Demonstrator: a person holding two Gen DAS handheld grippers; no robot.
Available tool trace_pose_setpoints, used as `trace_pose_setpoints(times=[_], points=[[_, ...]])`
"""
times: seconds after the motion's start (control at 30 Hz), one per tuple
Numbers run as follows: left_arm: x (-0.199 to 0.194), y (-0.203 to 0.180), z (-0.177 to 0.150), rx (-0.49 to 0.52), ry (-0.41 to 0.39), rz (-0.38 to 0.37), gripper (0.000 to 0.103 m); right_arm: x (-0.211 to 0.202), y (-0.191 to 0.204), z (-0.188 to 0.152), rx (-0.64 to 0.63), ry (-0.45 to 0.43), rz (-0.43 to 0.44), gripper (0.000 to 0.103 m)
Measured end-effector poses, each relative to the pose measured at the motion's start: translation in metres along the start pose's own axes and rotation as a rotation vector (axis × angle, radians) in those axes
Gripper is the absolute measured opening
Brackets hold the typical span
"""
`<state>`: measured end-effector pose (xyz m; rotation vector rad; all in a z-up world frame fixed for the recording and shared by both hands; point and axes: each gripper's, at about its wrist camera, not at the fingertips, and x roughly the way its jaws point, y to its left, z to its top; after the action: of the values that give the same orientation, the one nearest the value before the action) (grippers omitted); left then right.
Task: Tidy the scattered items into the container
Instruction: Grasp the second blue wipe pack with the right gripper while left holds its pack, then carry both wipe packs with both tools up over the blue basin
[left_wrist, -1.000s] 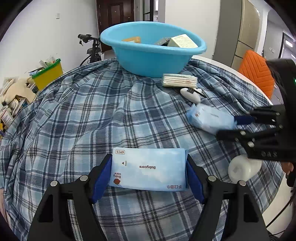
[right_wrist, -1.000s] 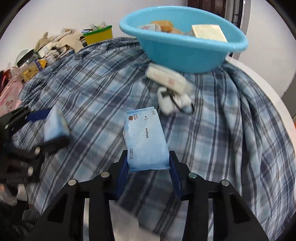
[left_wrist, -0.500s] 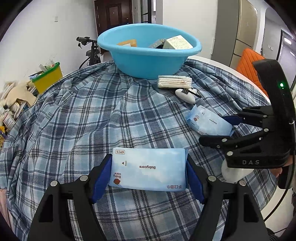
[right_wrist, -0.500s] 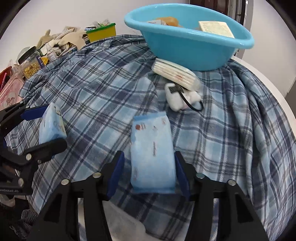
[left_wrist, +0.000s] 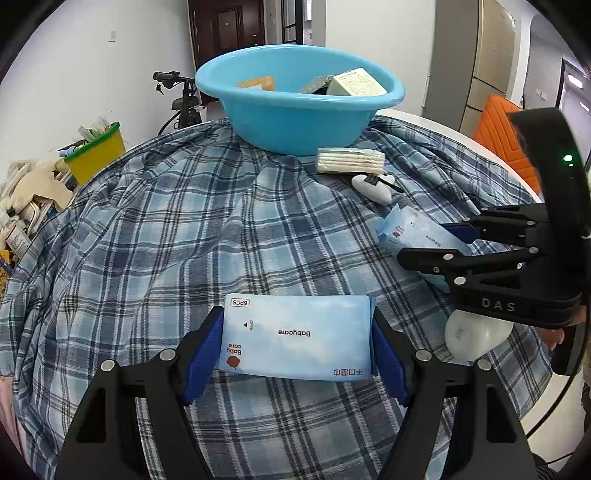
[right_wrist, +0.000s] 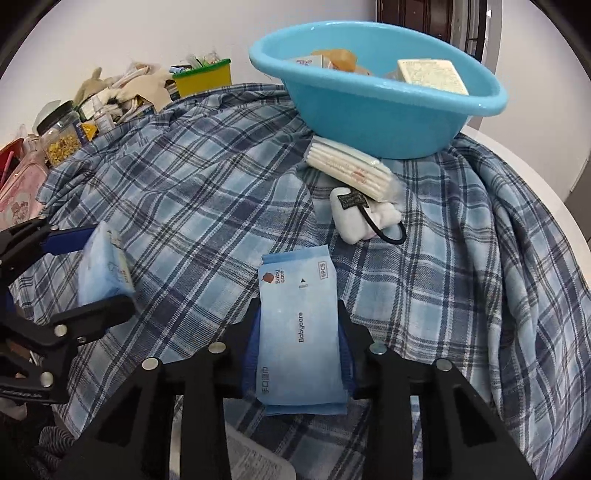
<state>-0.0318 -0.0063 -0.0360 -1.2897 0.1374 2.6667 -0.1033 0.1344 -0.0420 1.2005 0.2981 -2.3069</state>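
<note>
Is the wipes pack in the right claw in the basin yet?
Out. The wipes pack sits clamped in the right claw above the plaid cloth, short of the basin.

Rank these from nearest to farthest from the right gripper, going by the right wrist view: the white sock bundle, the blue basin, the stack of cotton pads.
From the right gripper:
1. White sock bundle, just ahead, slightly right.
2. Stack of cotton pads, behind the bundle, at the basin's foot.
3. Blue basin, farthest, at the cloth's far edge.
</note>
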Motion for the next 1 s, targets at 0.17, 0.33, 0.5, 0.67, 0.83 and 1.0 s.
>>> trace_pose_setpoints(times=[0.17, 0.33, 0.5, 0.67, 0.83, 1.0], points=[[0.000, -0.007, 0.001, 0.015, 0.001, -0.011, 0.077, -0.003, 0.003, 0.000, -0.026, 0.006, 0.010, 0.033], [-0.003, -0.009, 0.002, 0.017, -0.007, -0.011, 0.077, 0.009, 0.000, -0.004, -0.004, 0.053, 0.029, 0.041], [-0.002, -0.007, 0.002, 0.015, -0.002, -0.006, 0.077, 0.009, 0.001, -0.007, -0.007, 0.048, 0.030, 0.051], [0.000, -0.011, 0.000, 0.020, 0.006, -0.011, 0.077, 0.008, 0.003, -0.010, -0.023, 0.046, 0.016, 0.051], [0.000, -0.012, 0.000, 0.025, 0.004, -0.016, 0.077, 0.005, 0.002, -0.011, -0.025, 0.034, -0.009, 0.036], [-0.002, -0.011, 0.001, 0.014, -0.015, -0.003, 0.077, -0.010, -0.002, -0.013, -0.001, -0.028, -0.046, 0.036]])
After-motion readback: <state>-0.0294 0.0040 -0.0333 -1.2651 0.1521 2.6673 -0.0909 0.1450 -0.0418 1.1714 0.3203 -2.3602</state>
